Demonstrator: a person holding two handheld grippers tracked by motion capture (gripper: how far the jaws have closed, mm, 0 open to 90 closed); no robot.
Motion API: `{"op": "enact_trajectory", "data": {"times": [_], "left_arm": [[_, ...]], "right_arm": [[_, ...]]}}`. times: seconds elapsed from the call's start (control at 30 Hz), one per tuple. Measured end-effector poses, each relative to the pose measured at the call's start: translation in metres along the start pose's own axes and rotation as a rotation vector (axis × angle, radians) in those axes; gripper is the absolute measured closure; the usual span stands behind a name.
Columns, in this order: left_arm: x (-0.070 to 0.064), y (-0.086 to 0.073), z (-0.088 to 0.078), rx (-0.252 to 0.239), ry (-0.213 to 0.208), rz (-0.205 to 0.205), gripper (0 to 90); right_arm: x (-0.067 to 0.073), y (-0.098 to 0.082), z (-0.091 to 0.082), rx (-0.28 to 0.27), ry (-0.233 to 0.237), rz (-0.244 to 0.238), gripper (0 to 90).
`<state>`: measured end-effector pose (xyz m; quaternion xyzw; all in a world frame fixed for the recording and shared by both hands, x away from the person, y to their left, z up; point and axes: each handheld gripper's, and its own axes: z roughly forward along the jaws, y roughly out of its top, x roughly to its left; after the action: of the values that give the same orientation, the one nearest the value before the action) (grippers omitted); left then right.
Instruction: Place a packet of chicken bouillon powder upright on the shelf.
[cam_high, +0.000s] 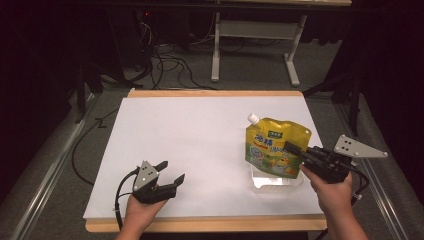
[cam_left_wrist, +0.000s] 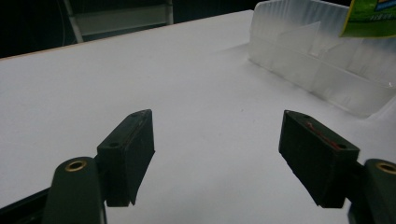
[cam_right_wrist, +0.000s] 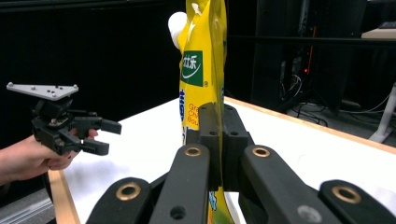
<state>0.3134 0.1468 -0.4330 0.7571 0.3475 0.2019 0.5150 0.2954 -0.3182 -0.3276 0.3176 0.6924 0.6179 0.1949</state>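
Observation:
A yellow spout pouch (cam_high: 272, 145) with a white cap (cam_high: 253, 118) hangs upright over a clear plastic container (cam_high: 270, 181) at the table's front right. My right gripper (cam_high: 291, 148) is shut on the pouch's right edge. In the right gripper view the jaws (cam_right_wrist: 223, 135) pinch the pouch (cam_right_wrist: 201, 60) edge-on. My left gripper (cam_high: 171, 171) rests near the front left of the table, open, with nothing between its jaws (cam_left_wrist: 217, 154). From the left gripper view, the container (cam_left_wrist: 322, 70) stands ahead to the right, and a corner of the pouch (cam_left_wrist: 373, 18) is above it.
A white sheet (cam_high: 200, 135) covers the wooden table top. Beyond the far edge are cables on the floor (cam_high: 165, 65) and a white table frame (cam_high: 255, 40). Across the table in the right gripper view, a hand holds the left gripper (cam_right_wrist: 105, 137).

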Motion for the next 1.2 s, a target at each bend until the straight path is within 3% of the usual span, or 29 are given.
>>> {"op": "enact_trajectory", "data": {"times": [0.17, 0.8, 1.2], "left_arm": [[0.000, 0.000, 0.002, 0.007, -0.007, 0.006, 27.0], [-0.002, 0.000, 0.002, 0.007, -0.013, 0.019, 26.9], [-0.002, 0.000, 0.002, 0.007, -0.012, 0.023, 26.9]], "right_arm": [[-0.005, -0.006, -0.002, -0.004, 0.000, 0.026, 90.0], [-0.016, -0.022, -0.008, 0.027, -0.054, 0.052, 90.0], [-0.018, -0.030, -0.001, 0.059, -0.074, 0.061, 90.0]]}}
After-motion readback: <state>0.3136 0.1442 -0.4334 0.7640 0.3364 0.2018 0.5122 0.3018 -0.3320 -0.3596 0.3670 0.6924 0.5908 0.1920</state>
